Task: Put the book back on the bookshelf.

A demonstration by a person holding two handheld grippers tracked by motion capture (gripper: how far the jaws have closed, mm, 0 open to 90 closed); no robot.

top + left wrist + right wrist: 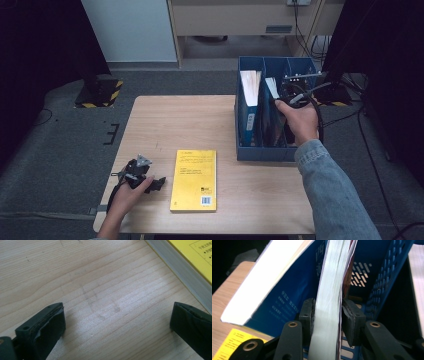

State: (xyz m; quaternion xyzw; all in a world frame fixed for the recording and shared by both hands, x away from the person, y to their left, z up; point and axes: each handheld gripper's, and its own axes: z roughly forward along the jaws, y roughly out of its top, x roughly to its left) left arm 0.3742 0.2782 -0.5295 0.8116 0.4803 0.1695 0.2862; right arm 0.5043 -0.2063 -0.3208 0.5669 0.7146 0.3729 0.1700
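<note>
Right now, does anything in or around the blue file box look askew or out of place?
In the blue file box, the thick book in the left slot leans over rather than standing upright. The thinner book between the right tool pads bows slightly. The yellow book lies flat on the table, unfiled.

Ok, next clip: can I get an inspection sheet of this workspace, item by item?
Surface: light wooden table, faint scuff marks, otherwise bare around the things.
Job's things: blue file box with compartments at the table's right edge; a thick blue book leans in its left compartment; a thinner book stands in the next one; a yellow book lies flat near the front edge.
Clutter: nothing seen.
Grippers: right gripper has its pads on both sides of the thinner book, inside the box; left gripper rests open over bare wood beside the yellow book.
Cables: a black cable loops from the right gripper; more lie on the floor behind.
Surroundings: grey carpet, hazard-striped stand base, cabinets behind.
</note>
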